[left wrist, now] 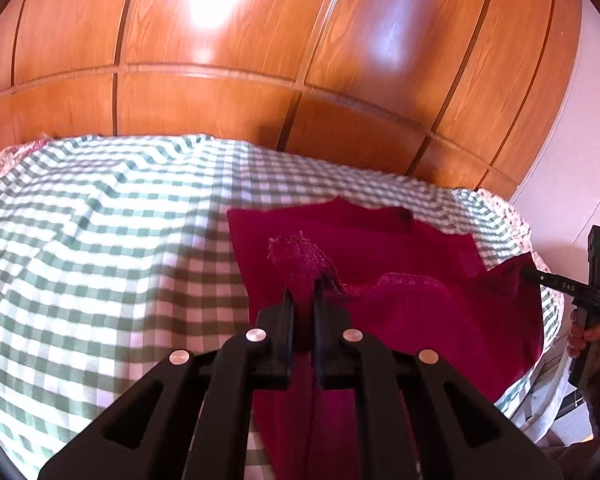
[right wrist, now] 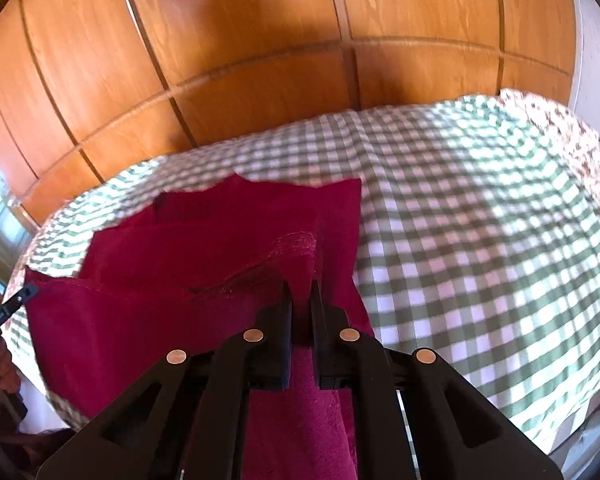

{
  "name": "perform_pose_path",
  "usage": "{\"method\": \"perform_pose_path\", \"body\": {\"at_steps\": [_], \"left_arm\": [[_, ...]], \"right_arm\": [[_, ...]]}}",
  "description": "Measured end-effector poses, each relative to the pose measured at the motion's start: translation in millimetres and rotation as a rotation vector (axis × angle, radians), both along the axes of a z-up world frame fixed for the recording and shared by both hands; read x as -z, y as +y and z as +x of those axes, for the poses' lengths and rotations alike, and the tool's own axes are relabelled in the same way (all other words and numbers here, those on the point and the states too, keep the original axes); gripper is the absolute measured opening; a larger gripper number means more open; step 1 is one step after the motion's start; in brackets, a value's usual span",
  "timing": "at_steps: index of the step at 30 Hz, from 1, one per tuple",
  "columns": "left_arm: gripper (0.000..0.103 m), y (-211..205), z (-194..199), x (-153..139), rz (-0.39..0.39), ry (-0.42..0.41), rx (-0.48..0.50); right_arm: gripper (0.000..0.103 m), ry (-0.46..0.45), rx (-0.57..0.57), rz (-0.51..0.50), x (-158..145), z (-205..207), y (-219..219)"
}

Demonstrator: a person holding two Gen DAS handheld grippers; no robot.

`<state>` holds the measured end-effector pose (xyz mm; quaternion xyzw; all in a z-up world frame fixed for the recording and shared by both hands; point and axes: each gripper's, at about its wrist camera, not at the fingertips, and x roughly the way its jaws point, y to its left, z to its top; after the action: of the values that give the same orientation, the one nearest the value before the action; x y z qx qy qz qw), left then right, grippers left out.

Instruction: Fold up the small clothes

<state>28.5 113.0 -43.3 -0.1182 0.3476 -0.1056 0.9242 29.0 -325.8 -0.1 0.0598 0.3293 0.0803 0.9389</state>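
Observation:
A dark red knit garment (left wrist: 380, 256) lies on a green-and-white checked bedspread (left wrist: 100, 240). My left gripper (left wrist: 304, 292) is shut on the garment's near edge and lifts it, with cloth hanging between the fingers. My right gripper (right wrist: 301, 292) is shut on another part of the same lifted edge of the garment (right wrist: 204, 240). The right gripper also shows at the right edge of the left wrist view (left wrist: 540, 274), pinching the cloth. The left gripper tip shows at the left edge of the right wrist view (right wrist: 26, 292). The near edge hangs raised between both grippers over the flat far part.
Glossy wooden wardrobe doors (left wrist: 260, 60) stand right behind the bed. A floral sheet edge (right wrist: 560, 128) shows at the bed's side. A white wall (left wrist: 580, 160) is to the right. The checked bedspread (right wrist: 480, 220) stretches beside the garment.

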Motion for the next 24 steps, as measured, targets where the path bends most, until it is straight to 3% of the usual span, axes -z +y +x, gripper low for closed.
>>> {"method": "perform_pose_path", "body": {"at_steps": [4, 11, 19, 24], "left_arm": [[0.007, 2, 21, -16, 0.0, -0.023, -0.013], [0.007, 9, 103, -21, 0.026, -0.01, -0.088], [0.007, 2, 186, 11, 0.117, 0.081, -0.131], [0.01, -2, 216, 62, 0.159, 0.231, -0.15]], "right_arm": [[0.007, -0.037, 0.006, 0.005, -20, 23, 2], [0.006, -0.058, 0.071, 0.009, -41, 103, 5], [0.006, 0.049, 0.159, -0.027, -4, 188, 8], [0.006, 0.16, 0.161, -0.067, 37, 209, 7]]}}
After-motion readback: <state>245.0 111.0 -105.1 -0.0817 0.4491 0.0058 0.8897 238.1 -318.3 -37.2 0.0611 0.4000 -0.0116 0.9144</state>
